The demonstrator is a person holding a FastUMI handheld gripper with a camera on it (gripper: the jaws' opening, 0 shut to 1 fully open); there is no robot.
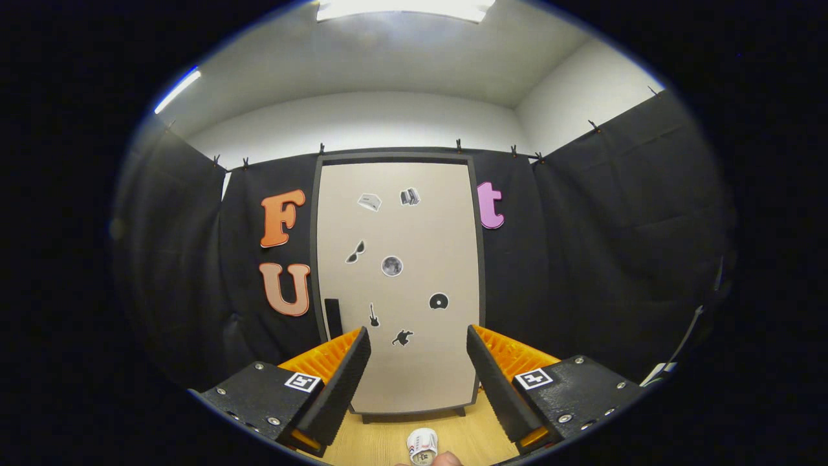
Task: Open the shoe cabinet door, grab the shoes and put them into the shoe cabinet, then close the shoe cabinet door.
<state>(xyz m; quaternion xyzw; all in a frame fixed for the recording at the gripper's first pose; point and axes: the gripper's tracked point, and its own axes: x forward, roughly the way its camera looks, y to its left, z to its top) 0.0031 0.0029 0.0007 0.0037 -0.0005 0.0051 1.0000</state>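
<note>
The gripper (pixel 419 362) has its jaws spread wide with nothing between them. Beyond them stands the shoe cabinet (pixel 398 285), its beige door (pixel 414 233) shut and dotted with small stickers, a dark handle (pixel 332 317) near its lower left edge. A white shoe (pixel 422 445) lies on the wooden floor (pixel 375 440), low between the jaws, well short of the cabinet.

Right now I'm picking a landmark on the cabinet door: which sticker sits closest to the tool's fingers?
The splayed black figure sticker on the closed shoe cabinet door, lowest of all, between the open tool's fingertips. The guitar sticker sits slightly higher.
</note>
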